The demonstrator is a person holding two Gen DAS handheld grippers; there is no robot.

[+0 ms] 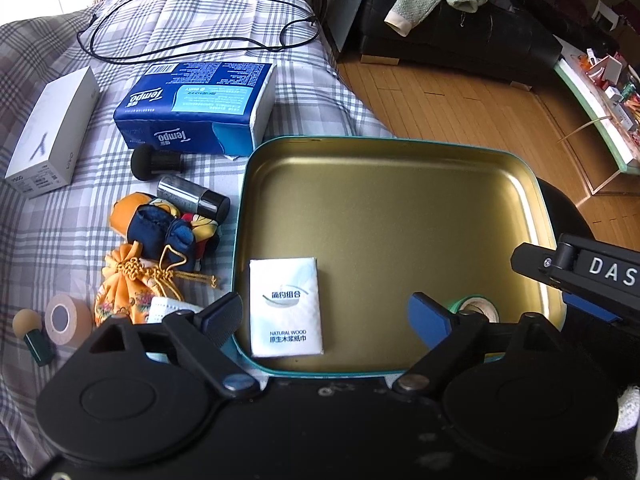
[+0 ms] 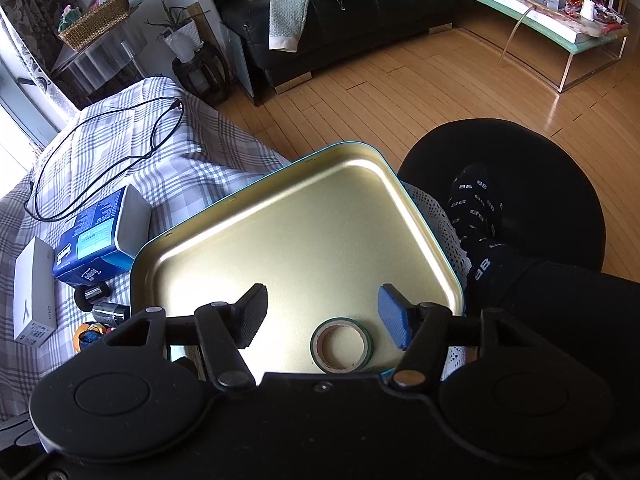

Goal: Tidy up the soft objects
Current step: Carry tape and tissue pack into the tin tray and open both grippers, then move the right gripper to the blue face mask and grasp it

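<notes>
A gold-lined tin tray with a teal rim [image 1: 384, 200] sits on the checked cloth; it also shows in the right wrist view [image 2: 312, 220]. A white tissue pack [image 1: 285, 307] lies flat at its near left. A green tape roll [image 2: 341, 345] lies at its near right, also seen in the left wrist view [image 1: 478, 308]. My left gripper [image 1: 326, 320] is open and empty, above the tissue pack. My right gripper [image 2: 324, 320] is open and empty, just above the tape roll. Left of the tray lie an orange drawstring pouch [image 1: 128, 288], a navy pouch [image 1: 160, 232] and a blue Tempo tissue pack [image 1: 200, 104].
On the cloth are a white box [image 1: 52, 132], a black brush [image 1: 156, 162], a silver tube [image 1: 192, 196], a beige tape roll [image 1: 66, 318], a sponge puff [image 1: 32, 334] and a black cable [image 1: 192, 20]. Wooden floor, a black sofa [image 2: 340, 12] and a black stool [image 2: 532, 184] lie right.
</notes>
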